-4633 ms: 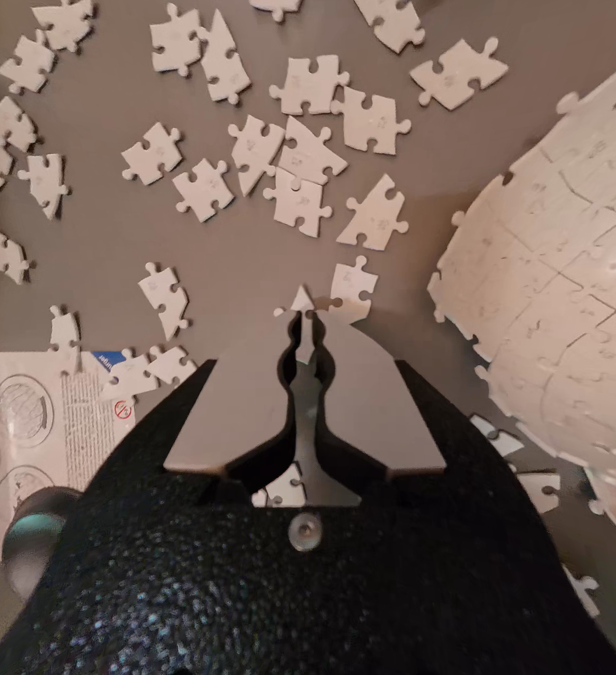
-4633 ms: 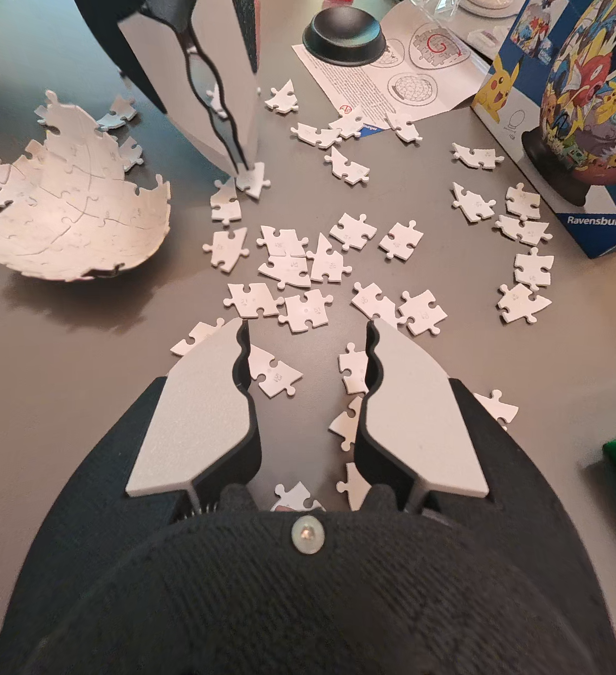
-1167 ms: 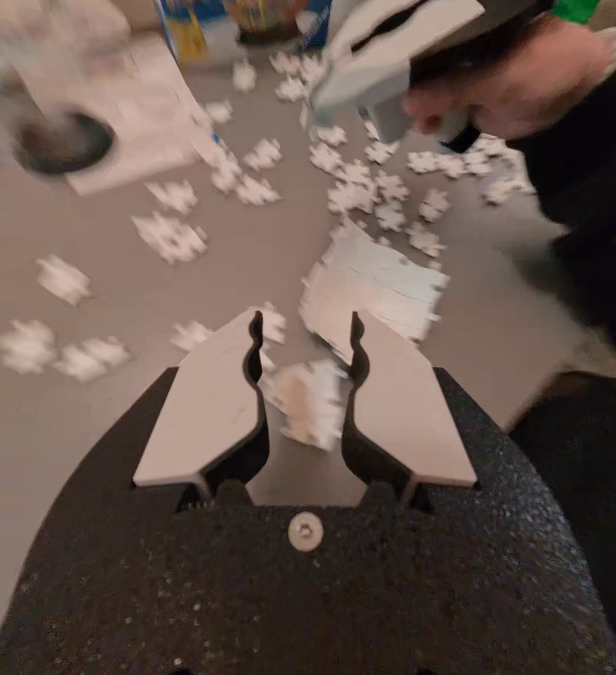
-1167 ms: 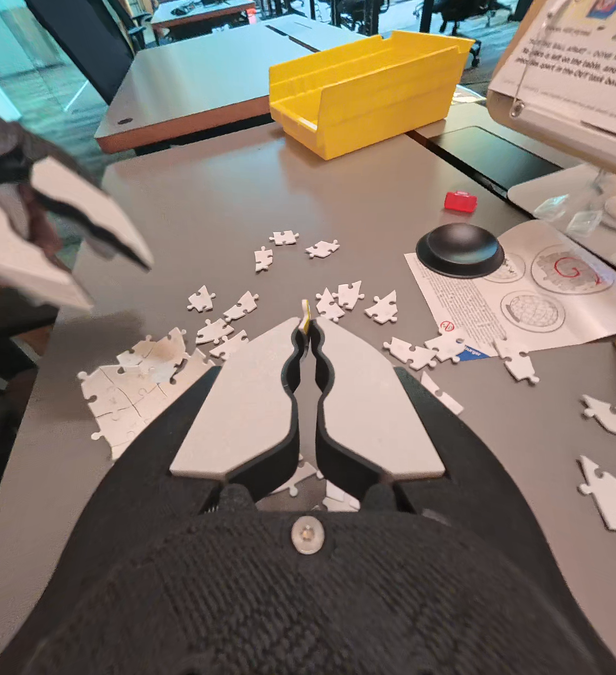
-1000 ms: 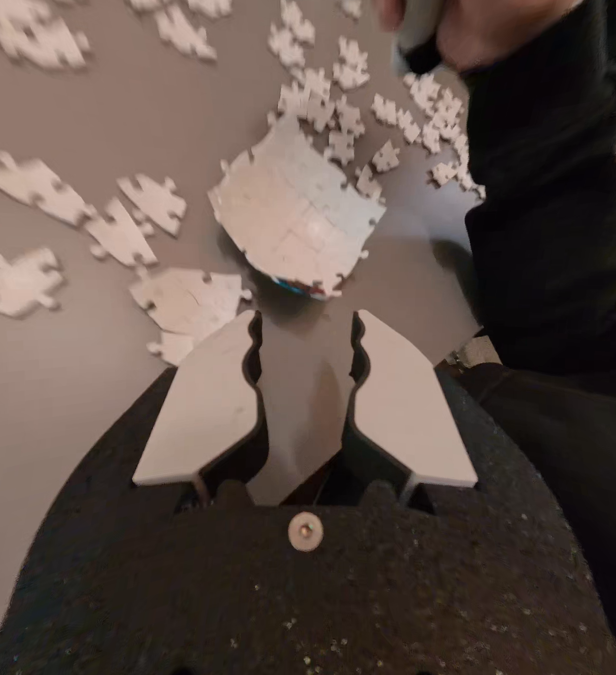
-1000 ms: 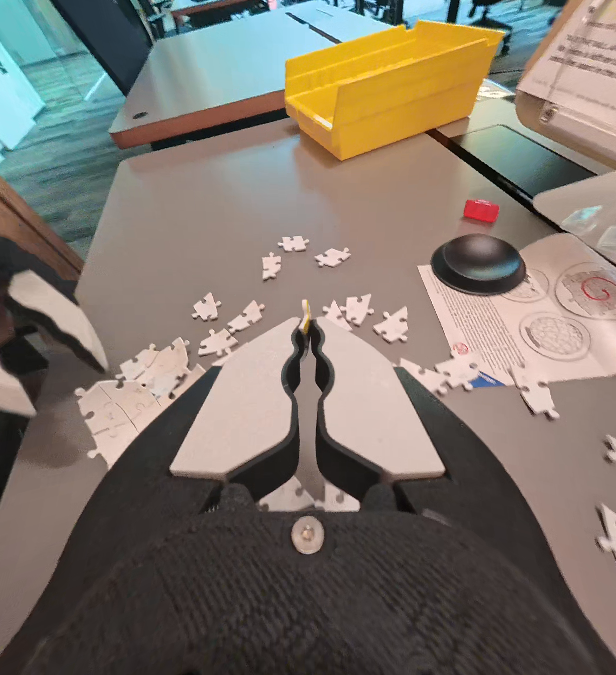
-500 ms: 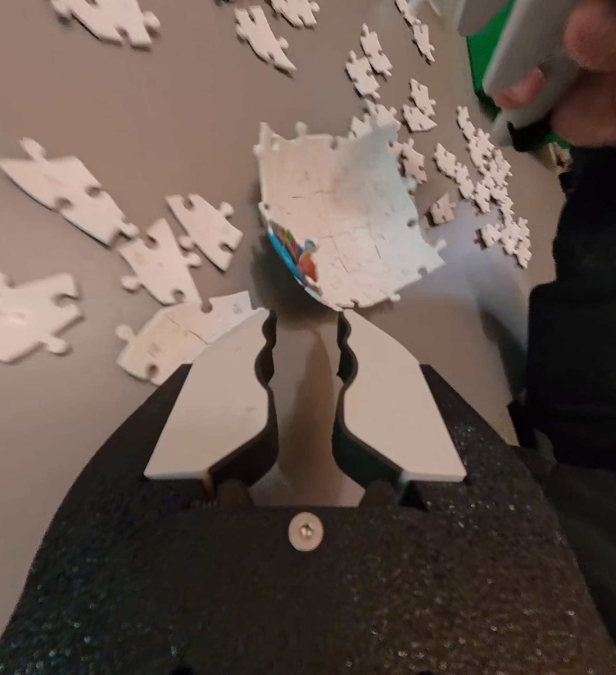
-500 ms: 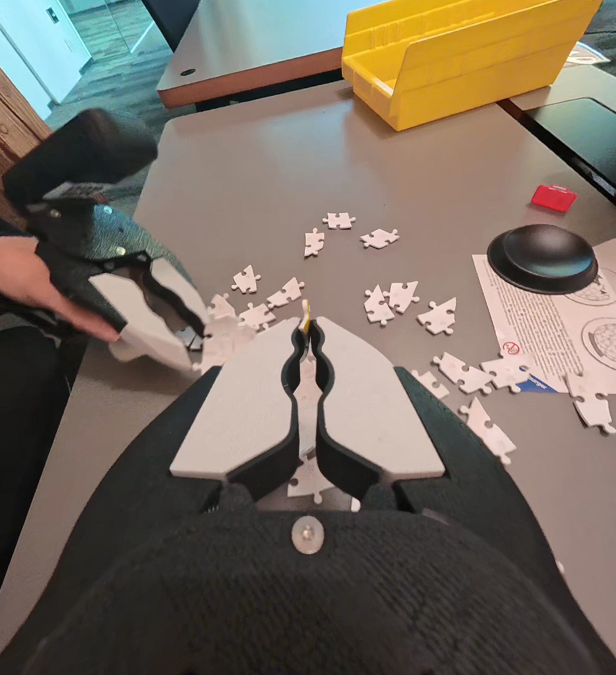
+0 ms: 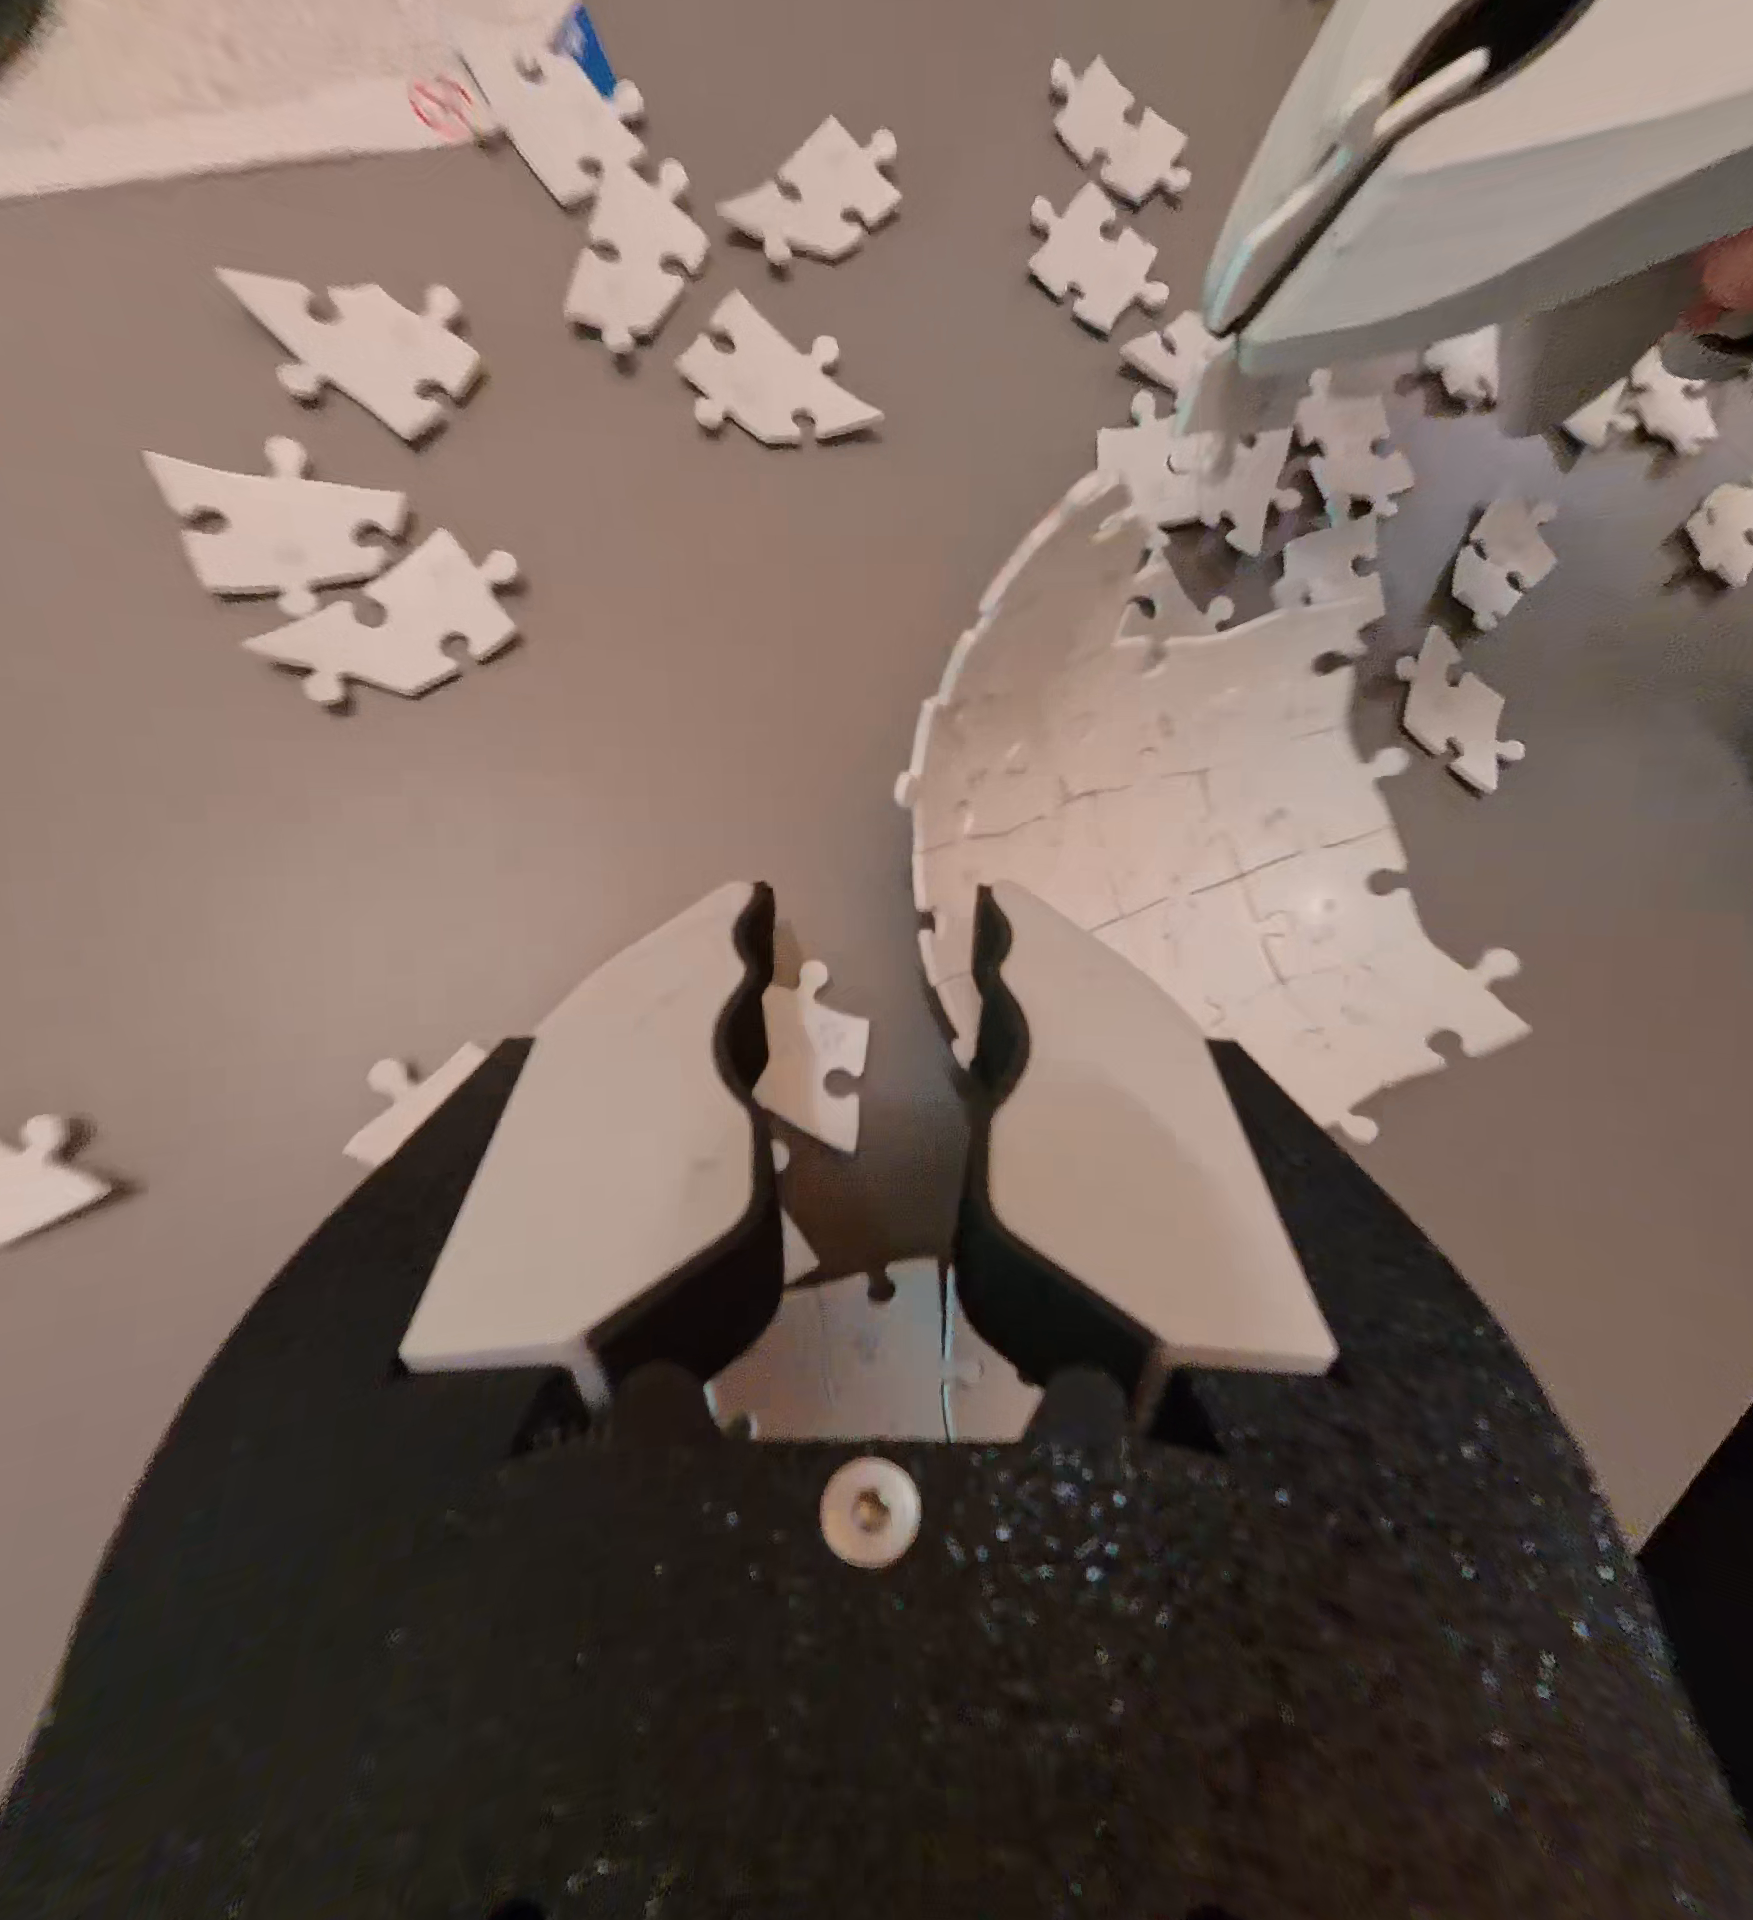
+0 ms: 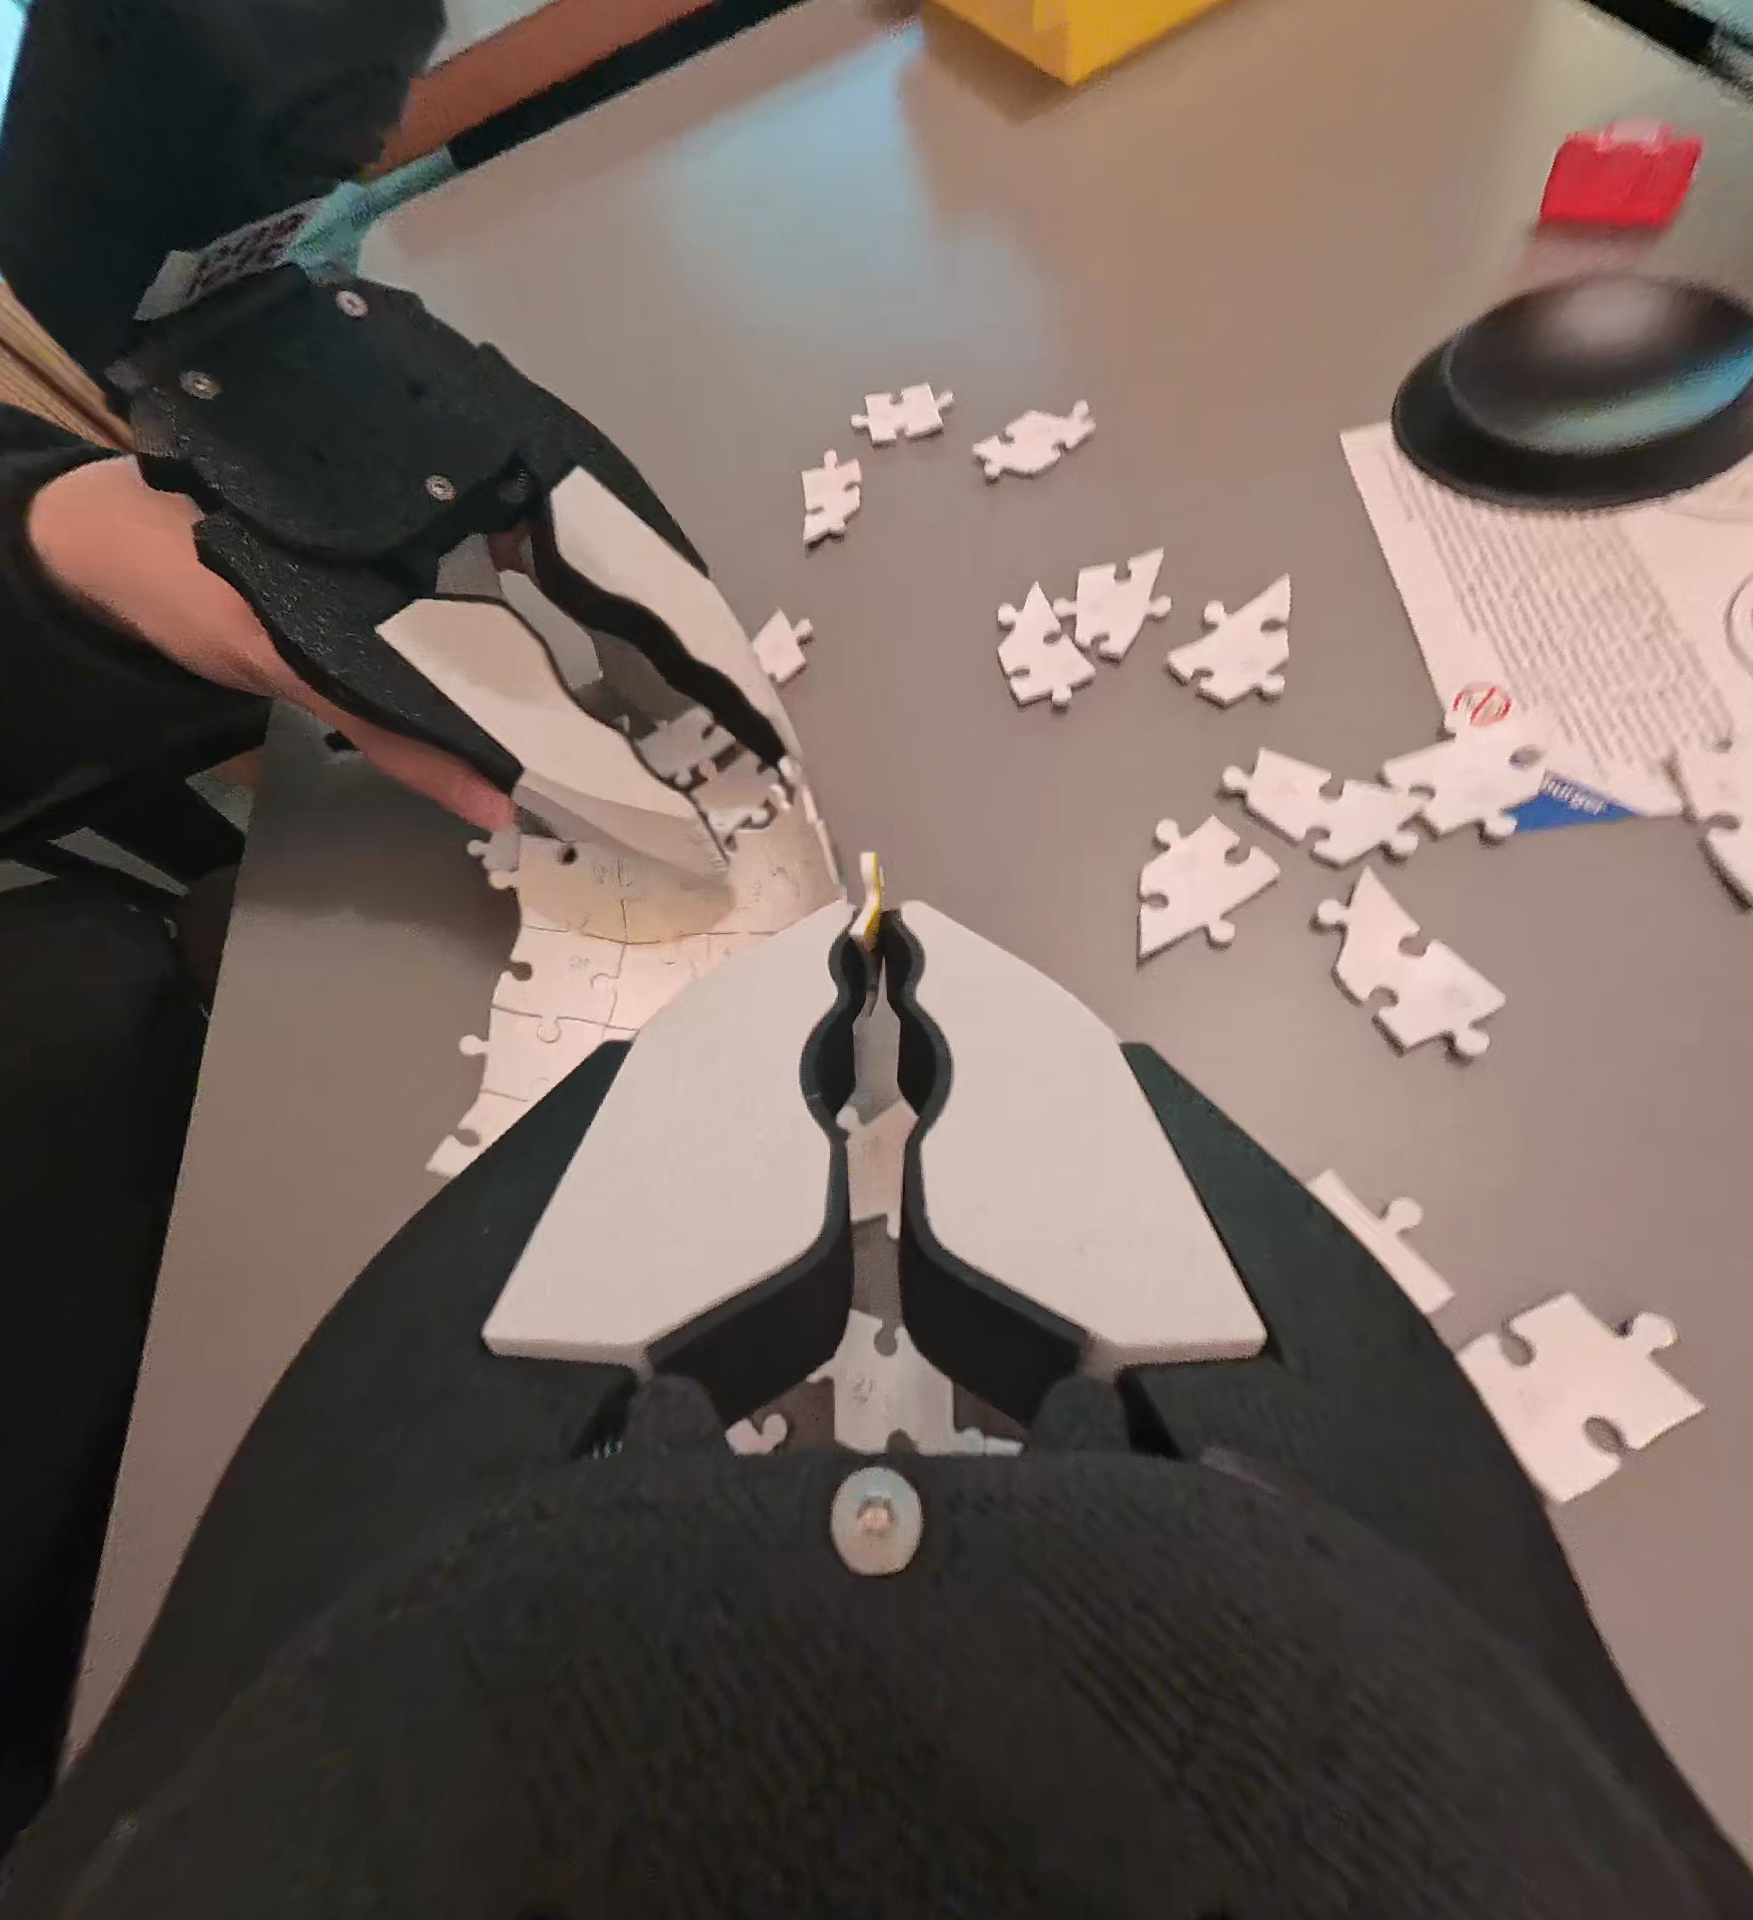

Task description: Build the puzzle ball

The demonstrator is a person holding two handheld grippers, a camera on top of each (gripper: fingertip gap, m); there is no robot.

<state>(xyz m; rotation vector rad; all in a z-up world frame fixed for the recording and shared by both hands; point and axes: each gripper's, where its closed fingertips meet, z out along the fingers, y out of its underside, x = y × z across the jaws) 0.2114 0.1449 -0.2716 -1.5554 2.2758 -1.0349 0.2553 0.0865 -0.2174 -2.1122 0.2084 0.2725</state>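
Tabletop (image 10: 955, 260), grey, lying under a scatter of loose white puzzle pieces (image 10: 1204, 894).

Right gripper (image 10: 870, 920): clamping edge-on on a single puzzle piece (image 10: 868, 883), both pads pressing against it, a white back and a yellow printed edge sticking out past the fingertips. Hanging just beside the raised rim of the curved, partly assembled puzzle shell (image 9: 1215, 831); whether touching it, impossible to tell. From the left wrist view, coming in at the top right, pointing down toward the far end of the shell, among a cluster of loose pieces.

Left gripper (image 9: 872, 920): standing with jaws apart, gripping nothing. Hovering at the near edge of the shell, the right finger (image 9: 1080, 1039) covering part of the rim, the left finger over bare table. One loose piece (image 9: 815, 1060) lying on the table below the gap, close to the left finger, not being pinched. From the right wrist view, straddling the shell's rim, one finger reaching inside the bowl, a person's hand (image 10: 124, 582) wrapping the handle.

Farther off: printed instruction sheet (image 10: 1578, 644) lying at the right, black domed stand (image 10: 1589, 405) sitting on its upper corner, small red object (image 10: 1620, 177) beyond that, yellow bin (image 10: 1048, 31) showing at the top edge.
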